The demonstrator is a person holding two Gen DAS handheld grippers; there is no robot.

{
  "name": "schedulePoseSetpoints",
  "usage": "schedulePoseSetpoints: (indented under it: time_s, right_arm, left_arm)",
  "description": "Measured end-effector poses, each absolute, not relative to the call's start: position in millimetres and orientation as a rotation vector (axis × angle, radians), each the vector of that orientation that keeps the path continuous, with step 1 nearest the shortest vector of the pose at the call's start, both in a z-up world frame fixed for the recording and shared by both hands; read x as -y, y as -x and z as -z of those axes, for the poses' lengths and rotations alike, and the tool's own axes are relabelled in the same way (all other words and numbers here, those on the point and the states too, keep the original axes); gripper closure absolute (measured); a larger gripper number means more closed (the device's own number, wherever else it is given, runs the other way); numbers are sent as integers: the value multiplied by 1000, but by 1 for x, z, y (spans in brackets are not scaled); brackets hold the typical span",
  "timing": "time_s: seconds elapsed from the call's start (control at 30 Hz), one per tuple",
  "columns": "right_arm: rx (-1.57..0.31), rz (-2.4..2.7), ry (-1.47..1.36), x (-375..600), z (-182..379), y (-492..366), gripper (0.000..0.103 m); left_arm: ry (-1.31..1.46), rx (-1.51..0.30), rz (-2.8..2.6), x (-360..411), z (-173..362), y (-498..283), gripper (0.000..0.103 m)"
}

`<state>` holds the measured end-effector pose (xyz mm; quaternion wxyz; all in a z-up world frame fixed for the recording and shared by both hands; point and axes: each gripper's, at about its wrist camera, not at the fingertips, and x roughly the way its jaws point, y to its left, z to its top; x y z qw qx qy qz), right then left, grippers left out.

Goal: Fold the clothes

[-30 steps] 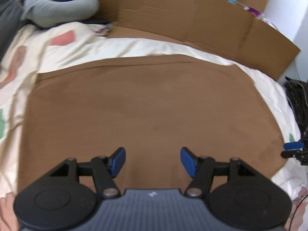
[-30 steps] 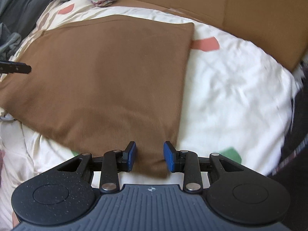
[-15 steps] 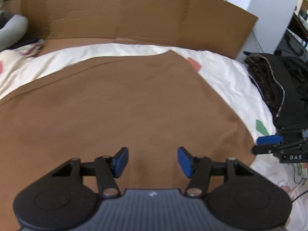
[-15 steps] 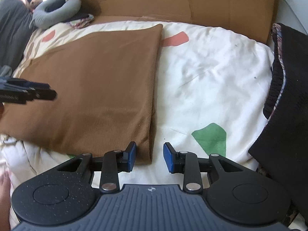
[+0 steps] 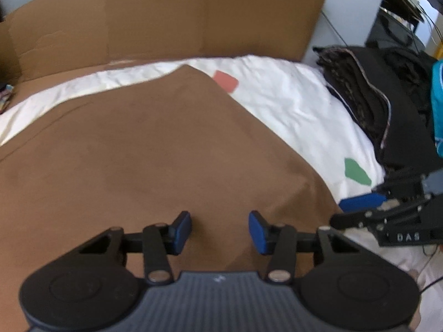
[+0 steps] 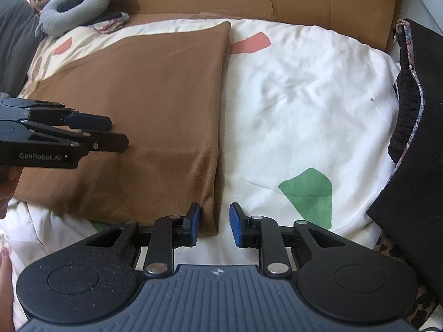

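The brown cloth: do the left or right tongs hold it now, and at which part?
Nothing is held yet. The right tongs are closing around the near right corner of the brown cloth; the left tongs are closing above its near edge, pads not pressing.

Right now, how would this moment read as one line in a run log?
step: fold clothes | brown cloth: flat on bed sheet | left gripper: closing over cloth, nothing gripped | right gripper: closing at cloth's near corner
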<state>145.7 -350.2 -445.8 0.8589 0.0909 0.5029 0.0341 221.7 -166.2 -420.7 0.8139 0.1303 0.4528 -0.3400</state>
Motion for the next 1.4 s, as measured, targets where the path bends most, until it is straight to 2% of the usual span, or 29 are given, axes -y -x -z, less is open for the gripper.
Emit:
schedulePoseSetpoints:
  time_s: [0.43,0.5,0.67,0.73,1.1,1.4]
  right_arm:
    - [-1065,-79,-187,352,447,-146,77]
    - [-1066,-80,-187,353,447,-147,77]
    - [-1075,-82,-190,354,447,-148,77]
    - [-1077,-81,-191,354,447,-148,77]
    - [-1085,-78,-200,355,446,-149,77]
    - [-1048,-57,-104,343,415,-151,77]
  left_arm:
    - [-347,-953,736,143,426,-209,53]
    - [-345,-954,722,138,424,-207,55]
    - [-313,-963,731,129,419,-194,83]
    - [-306,-966,760,129,418,-186,86]
    - [-379,-977,805,130,425,-165,85]
    - [-259,-1025,673,60,397,-176,84]
